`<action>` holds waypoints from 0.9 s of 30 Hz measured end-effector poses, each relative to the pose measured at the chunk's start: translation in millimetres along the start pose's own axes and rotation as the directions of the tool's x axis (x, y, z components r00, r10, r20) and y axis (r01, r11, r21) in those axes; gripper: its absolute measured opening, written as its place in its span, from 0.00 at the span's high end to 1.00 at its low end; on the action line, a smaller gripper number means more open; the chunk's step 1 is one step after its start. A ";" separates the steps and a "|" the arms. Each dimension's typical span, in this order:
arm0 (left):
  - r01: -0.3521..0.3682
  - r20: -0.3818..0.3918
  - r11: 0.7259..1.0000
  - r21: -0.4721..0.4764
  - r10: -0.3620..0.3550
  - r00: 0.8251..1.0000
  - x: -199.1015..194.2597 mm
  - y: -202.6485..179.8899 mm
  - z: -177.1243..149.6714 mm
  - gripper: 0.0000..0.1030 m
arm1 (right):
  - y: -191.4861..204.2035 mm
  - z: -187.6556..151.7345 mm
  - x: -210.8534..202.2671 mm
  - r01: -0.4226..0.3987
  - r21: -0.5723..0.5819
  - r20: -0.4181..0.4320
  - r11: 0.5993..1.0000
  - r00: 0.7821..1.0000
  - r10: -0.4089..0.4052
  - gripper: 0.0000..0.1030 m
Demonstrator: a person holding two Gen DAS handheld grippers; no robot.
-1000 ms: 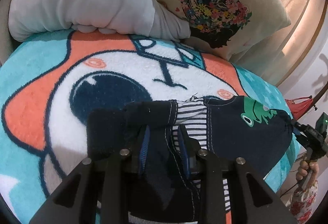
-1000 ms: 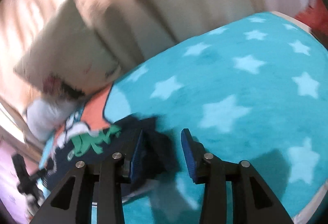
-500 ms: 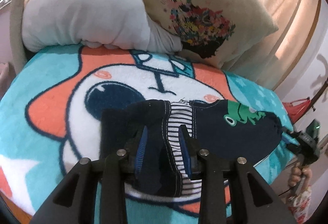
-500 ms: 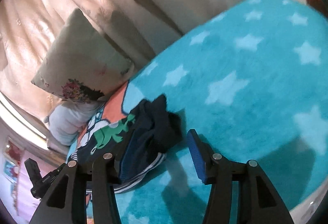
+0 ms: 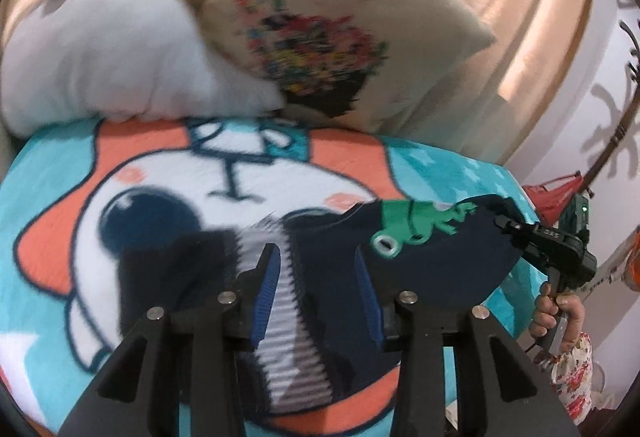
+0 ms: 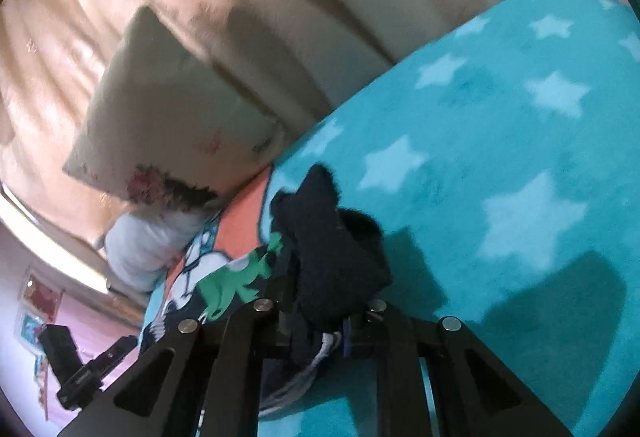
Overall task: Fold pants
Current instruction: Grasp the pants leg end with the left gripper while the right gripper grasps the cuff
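One pair of pants (image 5: 432,269): dark navy knit, soft and rumpled, with a green frog patch (image 5: 416,225) and a white-and-navy striped lining (image 5: 288,329) showing at the waist. It lies bunched on the bed's fleece blanket (image 5: 52,197), a plush teal pile printed with pale stars and an orange-white cartoon face.

Your left tongs (image 5: 316,293) are spread, blue ribbed pads (image 5: 266,289) either side of the striped band; whether they touch the cloth cannot be told through the blur. Your right tongs (image 6: 320,321) are pinching a thick wad of the navy fabric, which bulges up between the black fingers.

Pillows counted: two. One cream square pillow (image 5: 340,21) with a floral print, one plain grey-white pillow (image 5: 100,57), puffy, touching it. Both lean against a peach satin curtain (image 5: 532,37) in vertical folds.
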State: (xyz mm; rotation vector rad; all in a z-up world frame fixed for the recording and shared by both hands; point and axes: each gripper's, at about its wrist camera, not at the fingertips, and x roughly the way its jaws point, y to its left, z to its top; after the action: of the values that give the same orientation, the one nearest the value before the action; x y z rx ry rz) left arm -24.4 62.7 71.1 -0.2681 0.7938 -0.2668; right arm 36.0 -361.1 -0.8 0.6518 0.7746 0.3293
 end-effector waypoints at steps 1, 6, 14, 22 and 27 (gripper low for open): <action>0.008 -0.003 1.000 0.017 -0.008 1.000 3.8 -8.2 4.0 0.63 | -3.8 2.1 -2.3 0.020 0.006 0.007 1.000 1.000 -0.020 0.86; 0.084 -0.055 0.994 0.076 -0.080 0.995 29.3 -46.2 23.1 0.54 | -25.5 2.2 -5.6 0.063 0.049 0.019 0.997 0.998 -0.064 0.85; 0.176 -0.170 0.969 0.172 -0.147 0.974 82.6 -124.1 48.5 0.50 | -19.7 -15.4 -18.1 0.018 0.004 0.030 1.000 0.999 -0.018 0.46; 0.069 -0.094 0.989 0.133 -0.057 0.994 46.0 -93.2 42.7 0.50 | -27.8 -29.3 -47.6 0.065 -0.022 0.045 0.998 0.997 -0.064 0.46; -0.099 -0.047 0.995 -0.020 0.098 0.994 -2.6 1.9 36.9 0.47 | -2.4 -45.5 -74.5 0.067 -0.132 0.098 0.989 0.994 -0.054 0.46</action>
State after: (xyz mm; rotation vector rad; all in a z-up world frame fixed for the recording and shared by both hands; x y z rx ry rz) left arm 1.0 70.3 97.0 -0.2435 0.8533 -0.1722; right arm -47.7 -381.1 13.5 0.5121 0.6745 0.2905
